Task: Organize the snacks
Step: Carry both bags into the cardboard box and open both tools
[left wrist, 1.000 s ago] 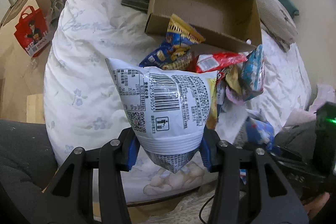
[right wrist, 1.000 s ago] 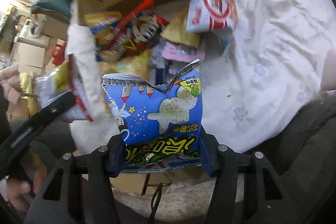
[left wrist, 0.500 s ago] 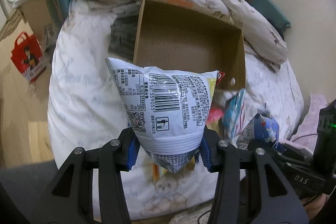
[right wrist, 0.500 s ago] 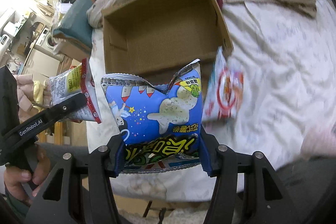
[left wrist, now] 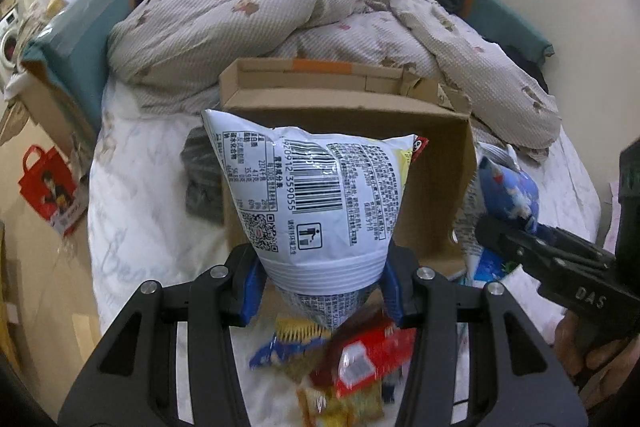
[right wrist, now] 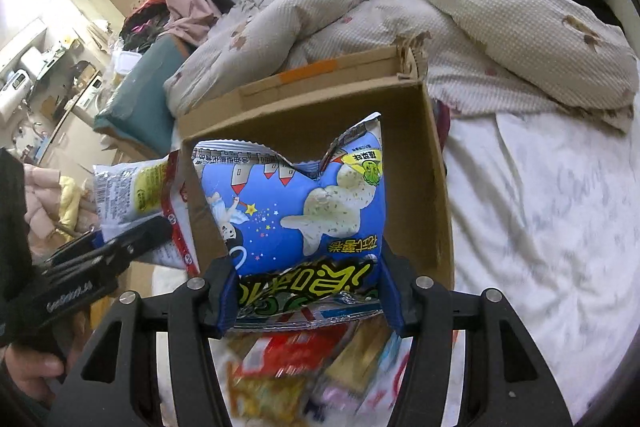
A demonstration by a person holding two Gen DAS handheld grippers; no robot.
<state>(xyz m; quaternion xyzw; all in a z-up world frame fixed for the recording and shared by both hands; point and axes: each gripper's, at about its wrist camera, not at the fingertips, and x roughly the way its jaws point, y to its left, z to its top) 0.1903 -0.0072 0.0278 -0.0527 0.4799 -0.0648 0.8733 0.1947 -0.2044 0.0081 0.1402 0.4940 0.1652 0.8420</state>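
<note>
My left gripper (left wrist: 322, 287) is shut on a white snack bag (left wrist: 316, 195) with a barcode, held up in front of the open cardboard box (left wrist: 432, 187) on the bed. My right gripper (right wrist: 306, 301) is shut on a blue snack bag (right wrist: 296, 211), held over the box (right wrist: 424, 179). The blue bag also shows at the right of the left wrist view (left wrist: 508, 195), and the white bag at the left of the right wrist view (right wrist: 136, 195). A pile of loose snack packets (left wrist: 352, 359) lies on the sheet below both grippers (right wrist: 304, 367).
A crumpled beige duvet (left wrist: 280, 11) lies behind the box. A dark folded cloth (left wrist: 202, 179) lies left of the box. A red paper bag (left wrist: 48, 187) stands on the floor at left. A teal cushion (right wrist: 140, 107) sits on a cardboard box beside the bed.
Both grippers have risen and moved forward with their bags, from above the snack pile to in front of and over the box. The pile now lies below the fingers.
</note>
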